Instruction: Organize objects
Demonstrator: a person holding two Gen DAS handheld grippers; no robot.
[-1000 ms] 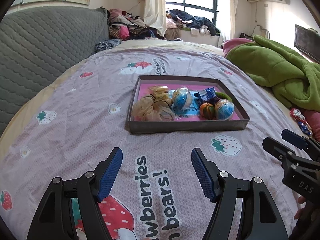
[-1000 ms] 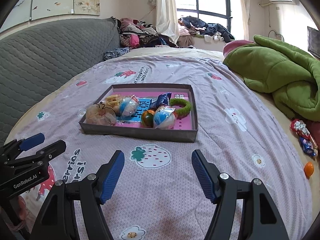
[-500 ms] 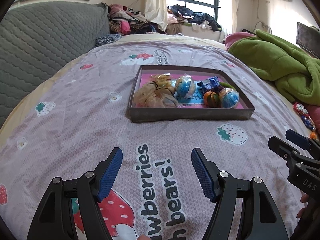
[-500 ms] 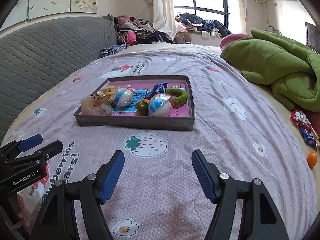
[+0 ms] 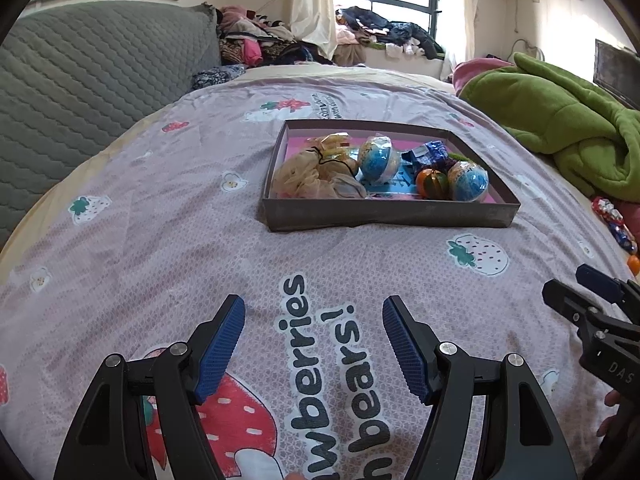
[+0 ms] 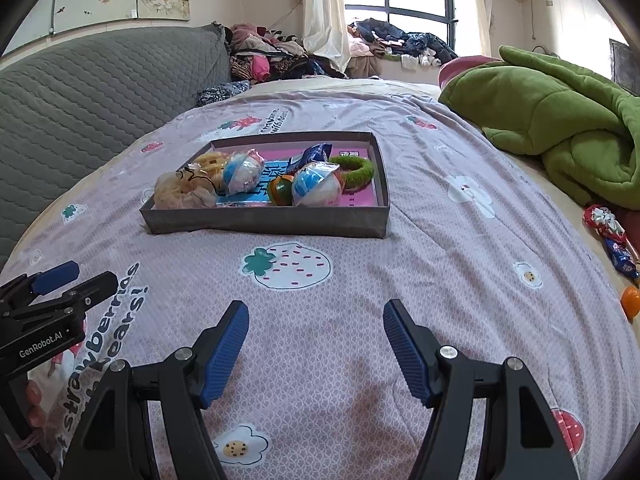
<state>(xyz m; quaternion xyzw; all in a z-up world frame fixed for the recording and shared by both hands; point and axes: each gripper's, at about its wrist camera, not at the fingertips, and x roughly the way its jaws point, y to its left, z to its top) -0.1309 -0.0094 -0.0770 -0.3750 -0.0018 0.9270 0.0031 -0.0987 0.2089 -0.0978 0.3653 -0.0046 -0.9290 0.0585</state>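
Both of my tools hang over the bed point(image 6: 460, 240), its strawberry-print cover bare beneath them. The tray point(image 5: 392, 212) lies ahead of my left hand-held gripper point(image 5: 313, 344) and slightly right of its line; from my right hand-held gripper point(image 6: 316, 346) it lies ahead and to the left. Loose sweets point(image 6: 614, 248) and a small orange ball point(image 6: 631, 300) lie far to the right of my right tool, near the green blanket point(image 6: 560, 128). I judge these strays the next pick: I should swing right, straddle one piece squarely, and close gently on the soft bedding. Both tools stand wide open, pads point(image 5: 220, 354) apart, holding and touching nothing.
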